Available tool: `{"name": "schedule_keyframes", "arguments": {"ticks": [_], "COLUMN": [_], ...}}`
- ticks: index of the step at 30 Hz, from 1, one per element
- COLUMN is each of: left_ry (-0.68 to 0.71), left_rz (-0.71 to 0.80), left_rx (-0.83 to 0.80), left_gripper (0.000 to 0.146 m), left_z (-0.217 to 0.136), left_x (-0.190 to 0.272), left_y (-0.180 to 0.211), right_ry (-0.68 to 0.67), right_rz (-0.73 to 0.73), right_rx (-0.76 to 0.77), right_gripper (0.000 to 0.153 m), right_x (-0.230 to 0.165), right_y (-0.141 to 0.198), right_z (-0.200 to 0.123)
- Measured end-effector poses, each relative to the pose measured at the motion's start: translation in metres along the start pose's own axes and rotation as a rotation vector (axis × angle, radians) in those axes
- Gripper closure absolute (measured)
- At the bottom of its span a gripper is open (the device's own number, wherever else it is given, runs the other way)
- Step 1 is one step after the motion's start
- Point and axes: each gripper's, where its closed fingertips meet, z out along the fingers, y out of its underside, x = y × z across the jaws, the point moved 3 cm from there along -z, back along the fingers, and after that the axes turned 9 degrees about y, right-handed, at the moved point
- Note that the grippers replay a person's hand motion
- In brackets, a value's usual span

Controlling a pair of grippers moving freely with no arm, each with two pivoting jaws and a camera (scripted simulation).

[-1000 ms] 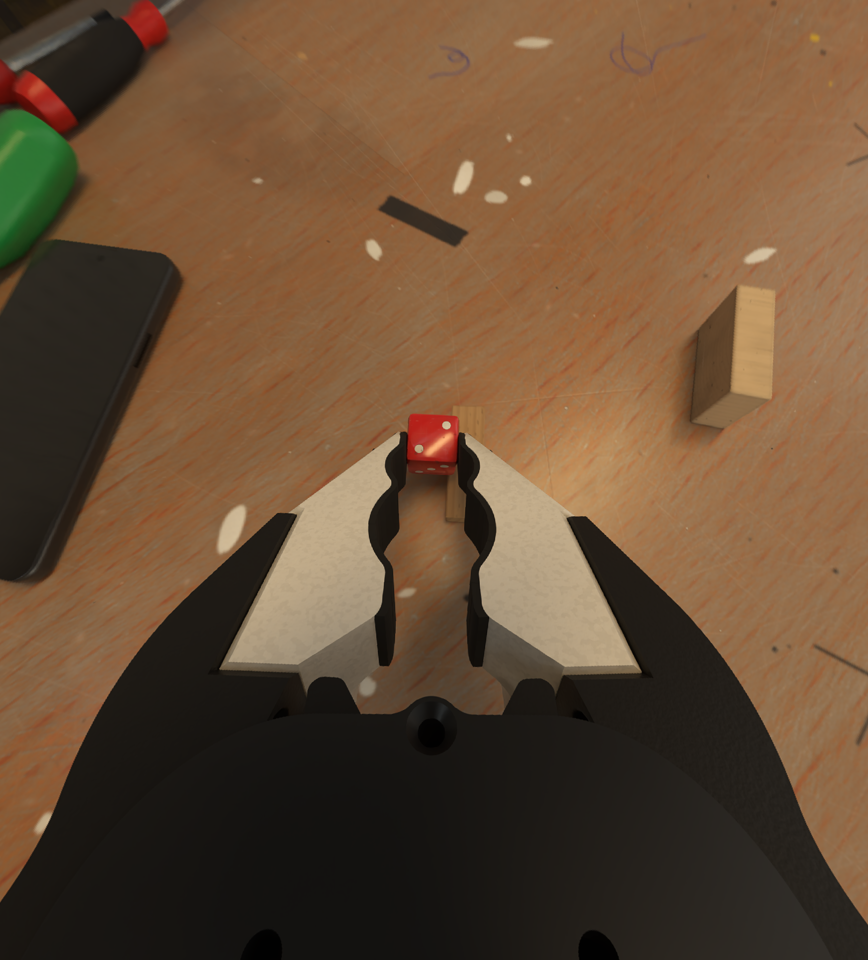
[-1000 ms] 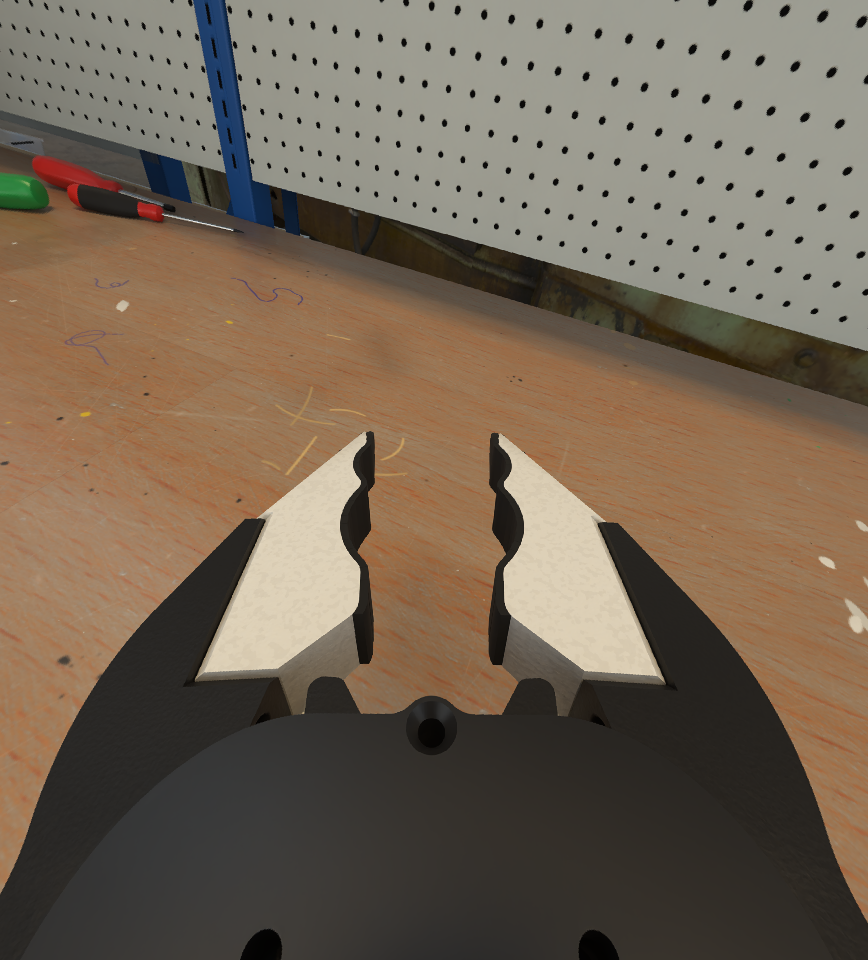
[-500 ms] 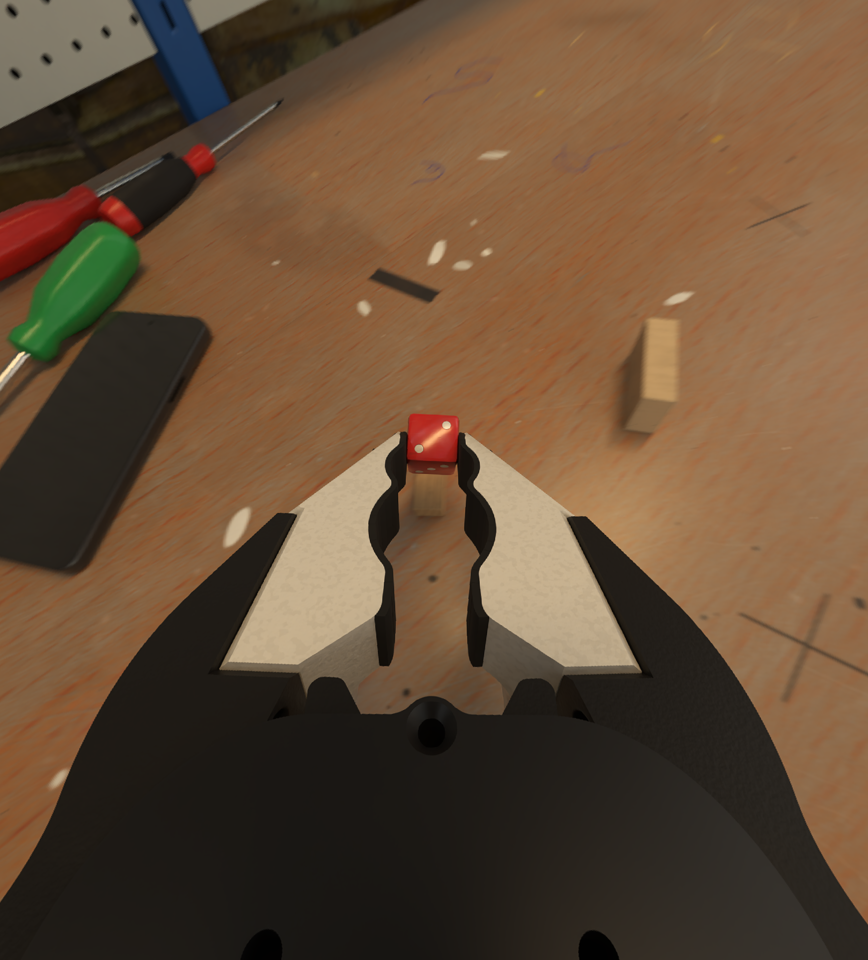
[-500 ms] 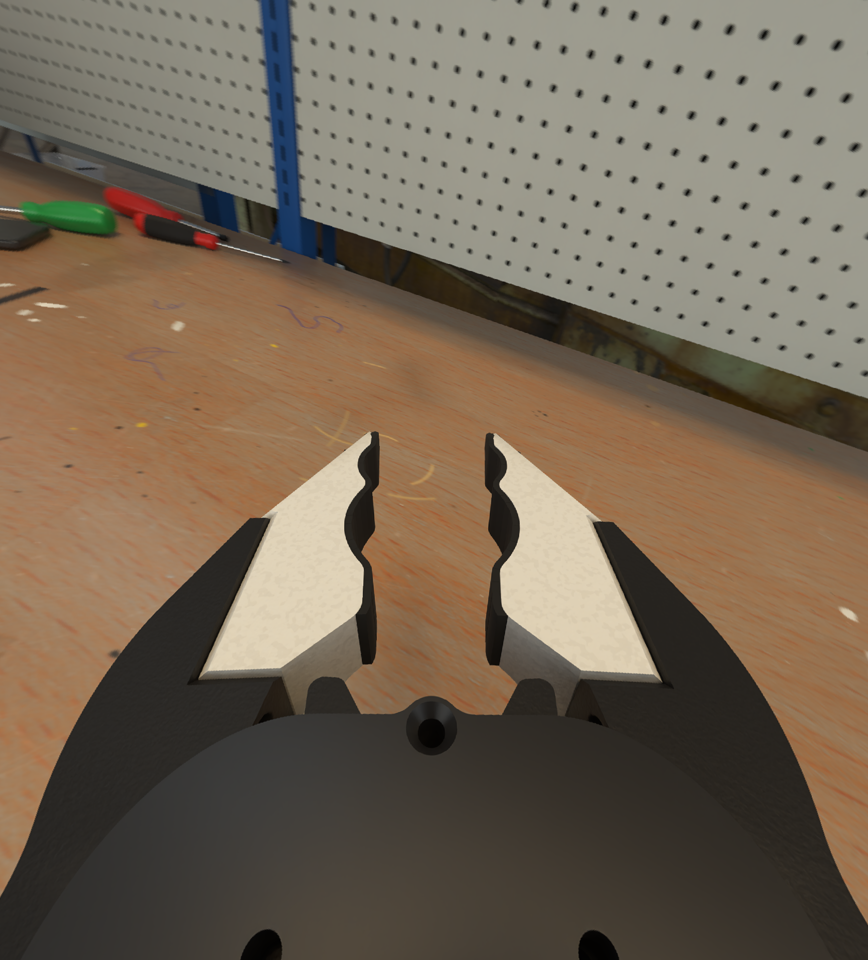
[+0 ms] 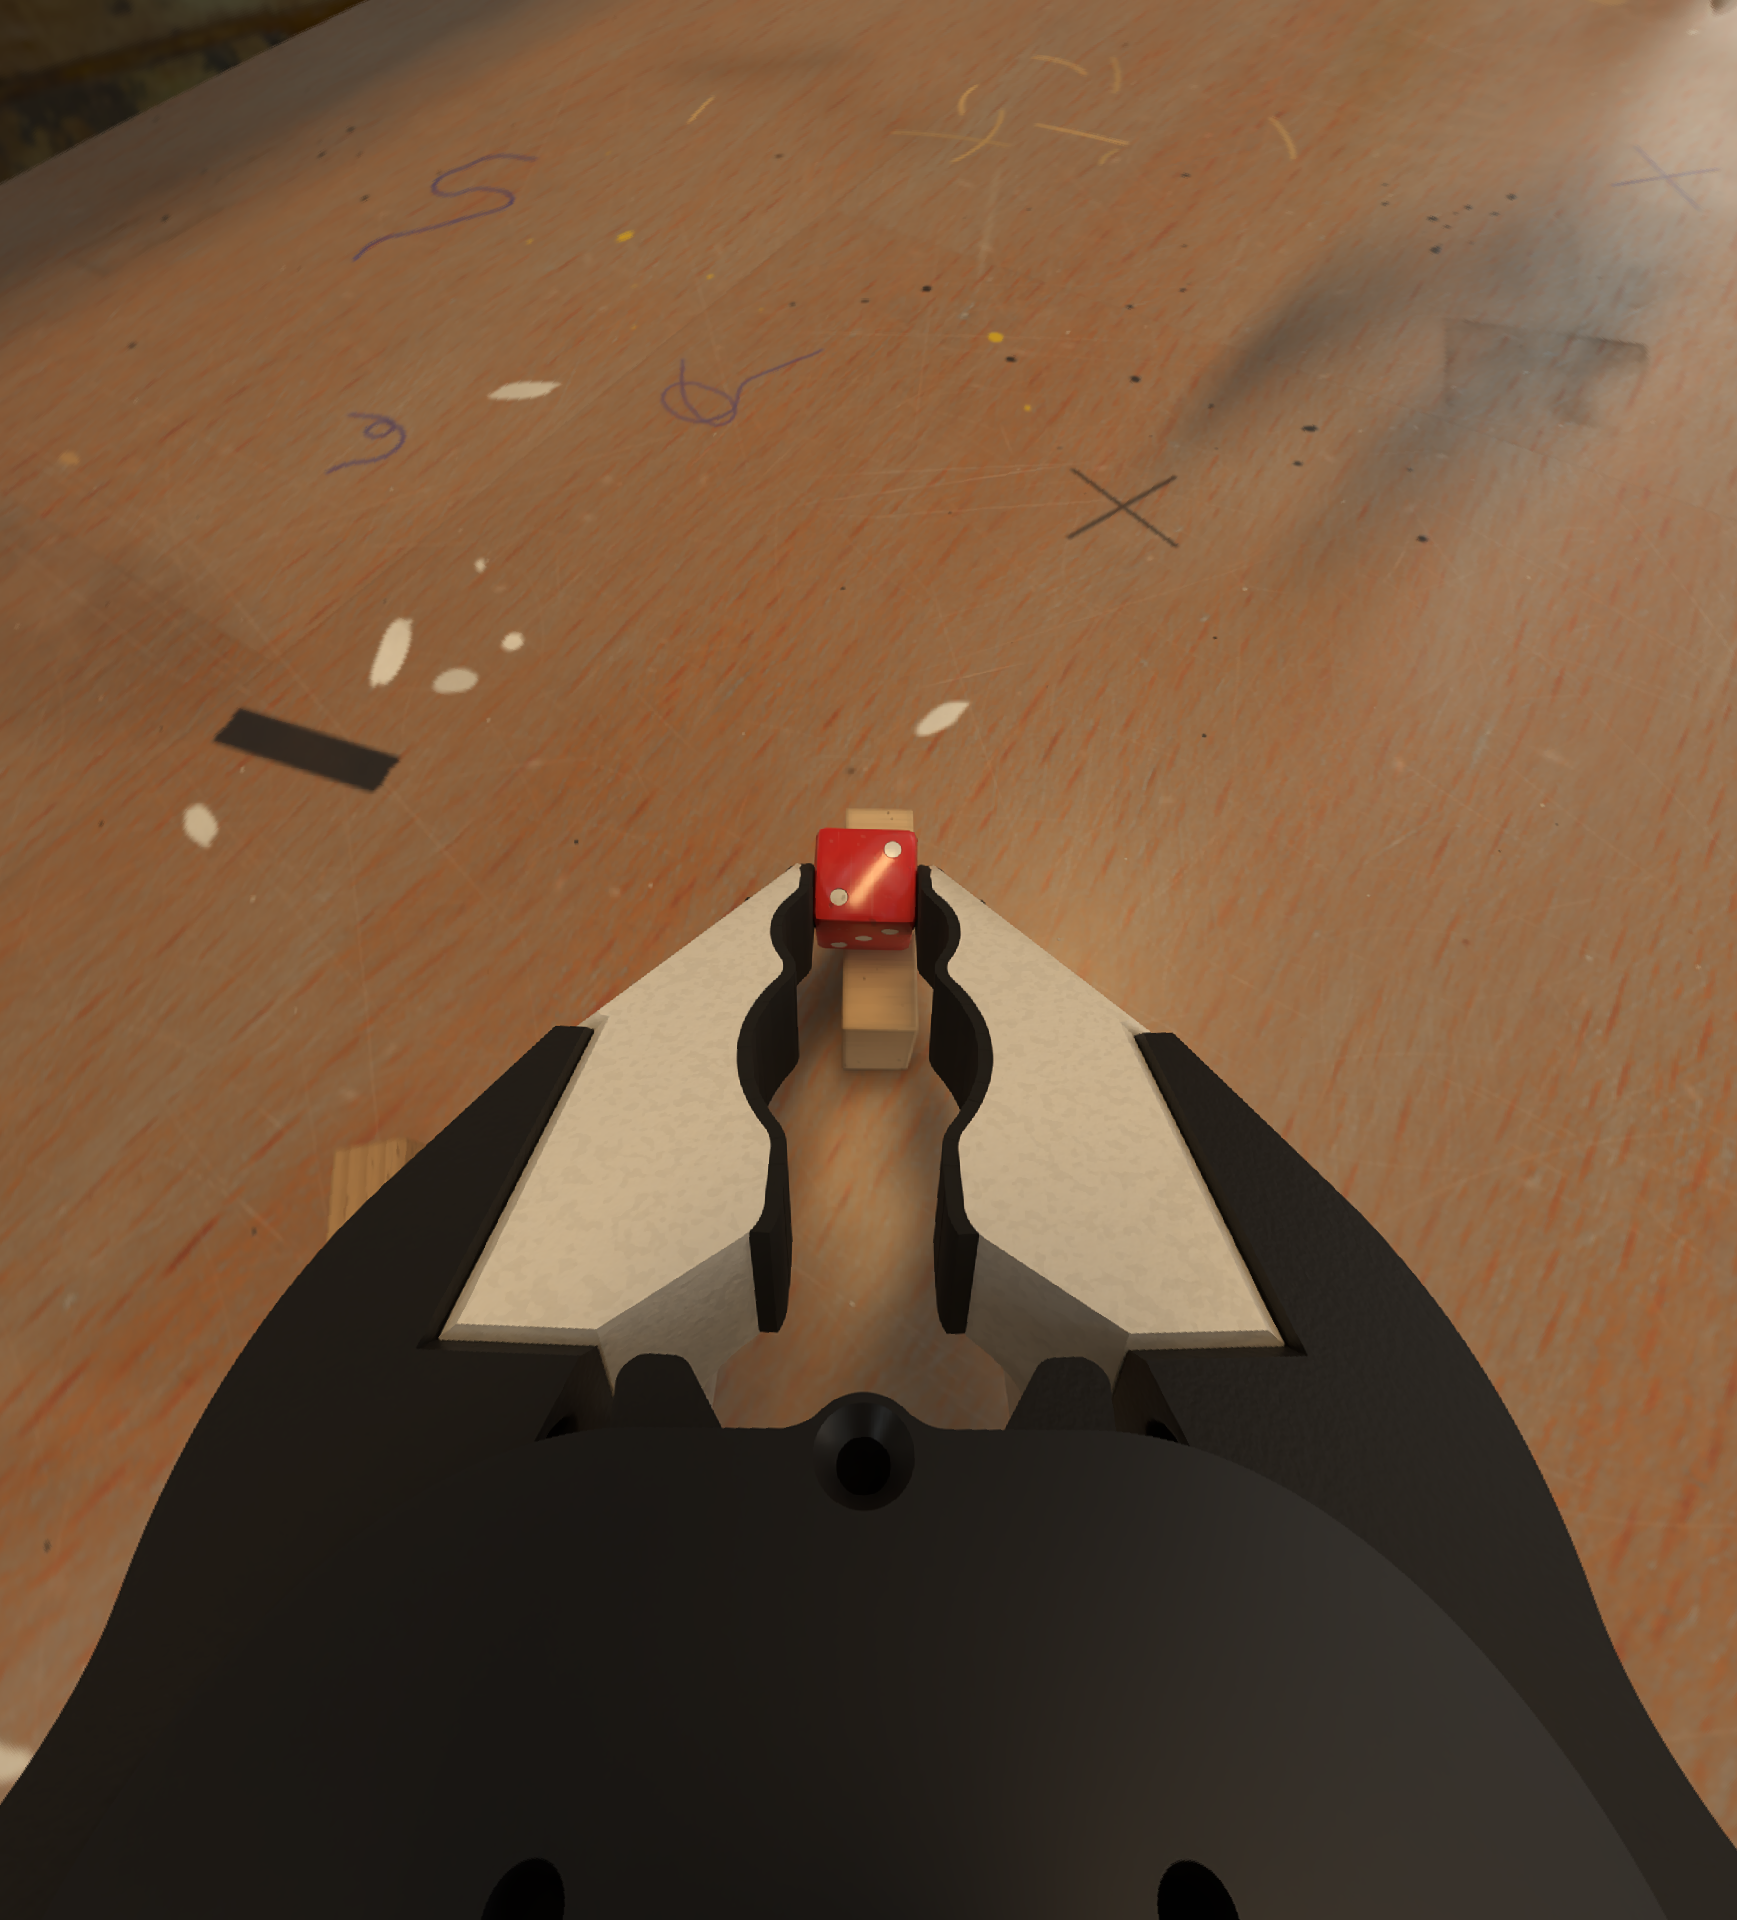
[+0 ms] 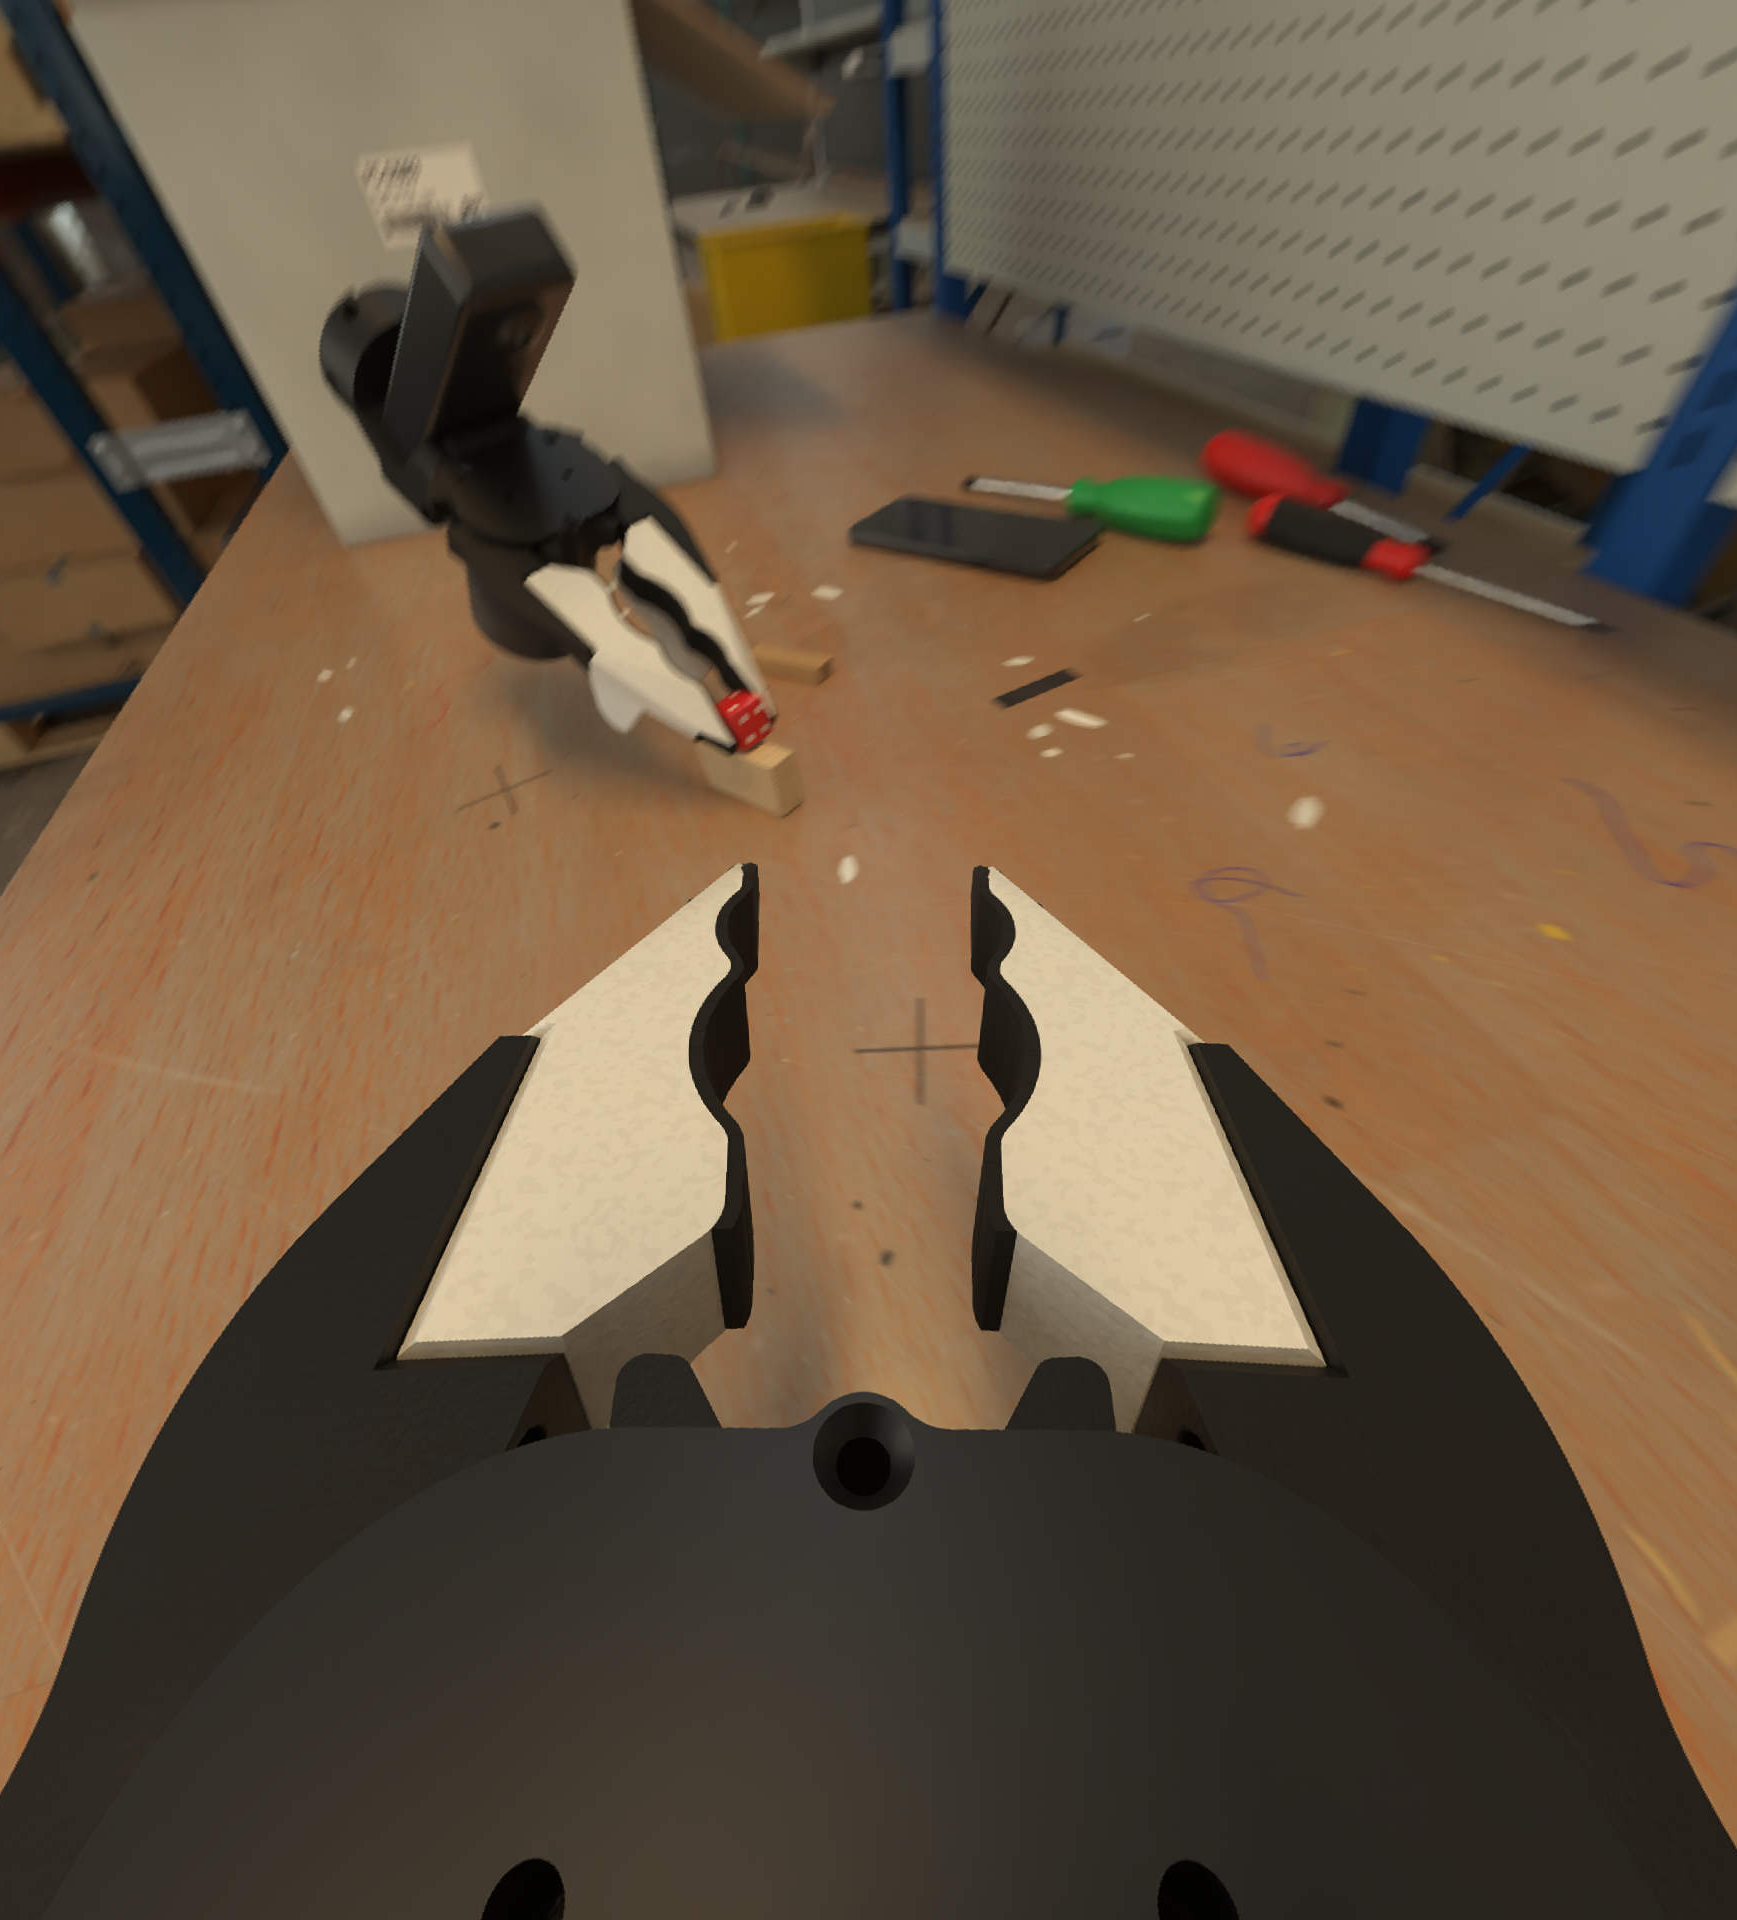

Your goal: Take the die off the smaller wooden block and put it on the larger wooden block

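Now left tool (image 5: pixel 865 883) gripping die (image 5: pixel 865 875), above larger wooden block (image 5: pixel 879 1023)

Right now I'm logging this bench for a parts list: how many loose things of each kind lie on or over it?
Wooden blocks: 2, a larger block and a smaller block
Dice: 1, a red die in the left gripper
Screwdrivers: 3, green, red, black and red
Phones: 1, a black phone
Total: 7
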Motion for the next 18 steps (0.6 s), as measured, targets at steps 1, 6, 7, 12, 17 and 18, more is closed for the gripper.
{"name": "schedule_keyframes", "arguments": {"ticks": [1, 6, 7, 12, 17, 18], "left_ry": [-0.015, -0.175, -0.234, -0.355, -0.376, -0.393], "left_rz": [-0.014, -0.088, -0.114, -0.220, -0.185, -0.171], "left_rx": [-0.005, 0.021, 0.014, 0.016, -0.035, -0.059], "left_gripper": [0.127, 0.112, 0.112, 0.110, 0.104, 0.103], "left_z": [-0.001, -0.058, -0.074, -0.112, -0.097, -0.096], "left_x": [0.001, -0.008, -0.014, -0.036, -0.043, -0.044], "left_y": [0.001, 0.025, 0.035, 0.069, 0.081, 0.083], "right_ry": [-0.029, -0.083, -0.092, -0.133, -0.150, -0.149], "right_rz": [-0.016, -0.079, -0.074, -0.031, -0.002, 0.001], "right_rx": [-0.035, -0.121, -0.126, -0.116, -0.109, -0.111], "right_gripper": [0.111, 0.108, 0.107, 0.107, 0.106, 0.106], "right_x": [-0.010, -0.028, -0.028, -0.028, -0.029, -0.029], "right_y": [0.003, 0.012, 0.012, 0.013, 0.013, 0.013], "right_z": [0.011, 0.033, 0.034, 0.043, 0.049, 0.049]}}
